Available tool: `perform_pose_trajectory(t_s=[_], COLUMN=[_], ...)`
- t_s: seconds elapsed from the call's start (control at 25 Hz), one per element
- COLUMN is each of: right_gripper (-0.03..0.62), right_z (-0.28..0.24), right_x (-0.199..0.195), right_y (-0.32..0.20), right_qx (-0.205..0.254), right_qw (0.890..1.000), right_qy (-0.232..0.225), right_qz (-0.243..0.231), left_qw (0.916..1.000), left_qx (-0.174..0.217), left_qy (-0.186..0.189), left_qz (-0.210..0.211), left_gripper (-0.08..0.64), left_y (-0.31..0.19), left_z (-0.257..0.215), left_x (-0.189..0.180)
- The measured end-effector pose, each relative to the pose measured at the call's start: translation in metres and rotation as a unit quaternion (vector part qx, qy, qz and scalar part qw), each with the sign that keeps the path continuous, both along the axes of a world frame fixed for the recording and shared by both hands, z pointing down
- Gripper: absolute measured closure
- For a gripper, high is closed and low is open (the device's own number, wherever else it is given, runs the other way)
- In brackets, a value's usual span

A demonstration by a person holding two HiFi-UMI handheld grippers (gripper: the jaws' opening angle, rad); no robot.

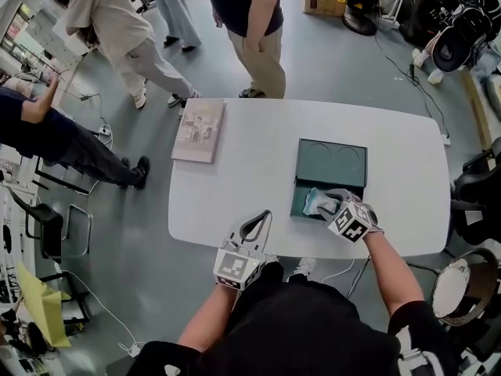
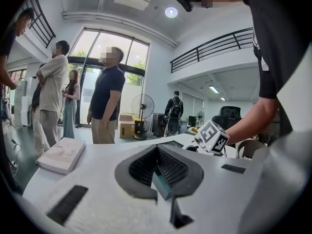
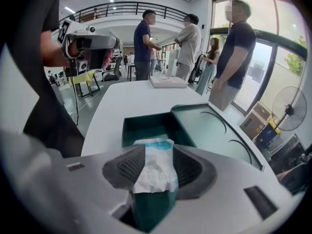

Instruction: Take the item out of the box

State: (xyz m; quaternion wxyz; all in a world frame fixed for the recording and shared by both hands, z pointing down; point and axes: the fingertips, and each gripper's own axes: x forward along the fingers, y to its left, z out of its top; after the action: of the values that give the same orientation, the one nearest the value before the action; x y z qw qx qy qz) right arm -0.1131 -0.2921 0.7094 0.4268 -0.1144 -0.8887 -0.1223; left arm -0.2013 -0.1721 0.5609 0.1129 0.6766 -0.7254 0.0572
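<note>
Daylight pours in through tall windows, helped by round ceiling lights that flare slightly. The white table is evenly bright, with only faint shadows. Both gripper views bulge like a fisheye and darken at the corners. The nearest surfaces seem slightly soft, perhaps out of focus.

No readable text or numbers — print on book cover too small.

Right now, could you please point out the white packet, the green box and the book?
white packet [image 3: 155,167], right gripper view, crinkled middle.
green box [image 1: 333,163], head view, flat top panel.
book [image 1: 199,130], head view, cover's middle.
</note>
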Motion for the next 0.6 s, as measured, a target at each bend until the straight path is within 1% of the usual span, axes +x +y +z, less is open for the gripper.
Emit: perform_pose_trajectory(t_s=[0.2,0.4,0.6], right_gripper=[0.408,0.410,0.437], right_z=[0.022,0.037,0.048], right_x=[0.002,0.001,0.000], right_y=[-0.002,-0.002,-0.001], right_qx=[-0.003,-0.006,0.001], right_qw=[0.999,0.998,0.996], right_qy=[0.043,0.065,0.082], right_qz=[-0.014,-0.019,-0.025], left_qw=[0.9999,0.9998,0.9997], left_qx=[-0.009,-0.013,-0.016], left_qy=[0.003,0.007,0.006], left_qz=[-0.013,-0.013,-0.019], left_gripper=[0.549,0.549,0.549], left_y=[0.006,0.010,0.009], left_z=[0.005,0.014,0.014], left_x=[-0.009,-0.013,-0.019])
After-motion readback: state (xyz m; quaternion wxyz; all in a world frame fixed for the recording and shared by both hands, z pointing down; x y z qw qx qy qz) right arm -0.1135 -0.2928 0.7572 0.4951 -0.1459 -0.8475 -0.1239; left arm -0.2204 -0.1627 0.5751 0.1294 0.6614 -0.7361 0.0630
